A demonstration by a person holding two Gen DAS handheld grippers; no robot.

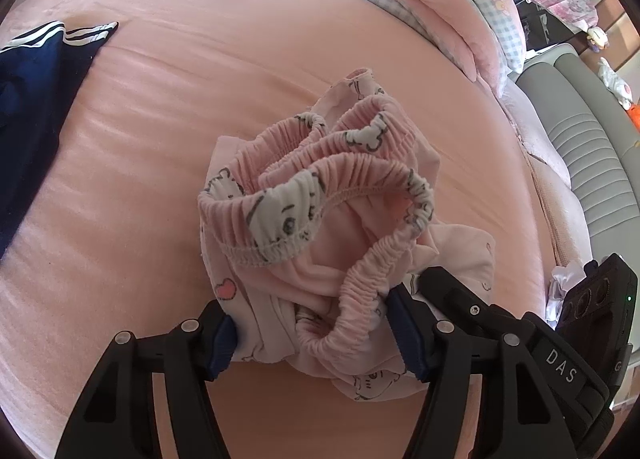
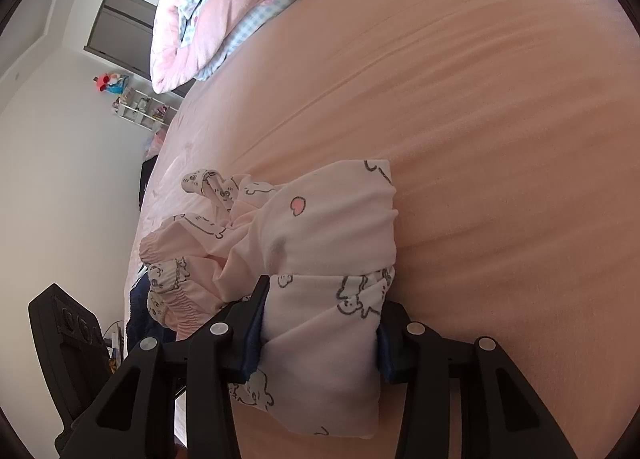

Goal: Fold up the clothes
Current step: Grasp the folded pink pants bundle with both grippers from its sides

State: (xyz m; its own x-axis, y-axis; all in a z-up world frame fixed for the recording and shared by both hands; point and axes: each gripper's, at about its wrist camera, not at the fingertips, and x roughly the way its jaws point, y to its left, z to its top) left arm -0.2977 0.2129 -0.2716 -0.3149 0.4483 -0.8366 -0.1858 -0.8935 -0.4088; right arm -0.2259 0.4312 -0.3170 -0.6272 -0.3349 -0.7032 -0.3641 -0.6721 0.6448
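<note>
The left tongs (image 1: pixel 316 333) are clamped on a bunched pair of pink pyjama trousers (image 1: pixel 320 227), their blue pads pressing on the cloth from either side. The gathered elastic waistband (image 1: pixel 344 179) rises just ahead of these tongs in several ruffled loops, one loop curling down between the pads. The cloth is pale pink with white cartoon animals and a small pink heart.

The right tongs (image 2: pixel 320 347) are clamped on a folded wad of the same pink pyjama trousers (image 2: pixel 328 243), both pads pressed into its sides. The rest of the garment spills ahead and to the left of these tongs, its waistband crumpled beside the left finger.

The garment lies on a bed with a pink sheet (image 1: pixel 200 99), which spreads out ahead of both tongs. Far ahead of them lies a rolled pink and blue-checked quilt (image 2: pixel 208 19). To the far left of the left tongs lies a navy garment with white stripes (image 1: pixel 36 71).
</note>
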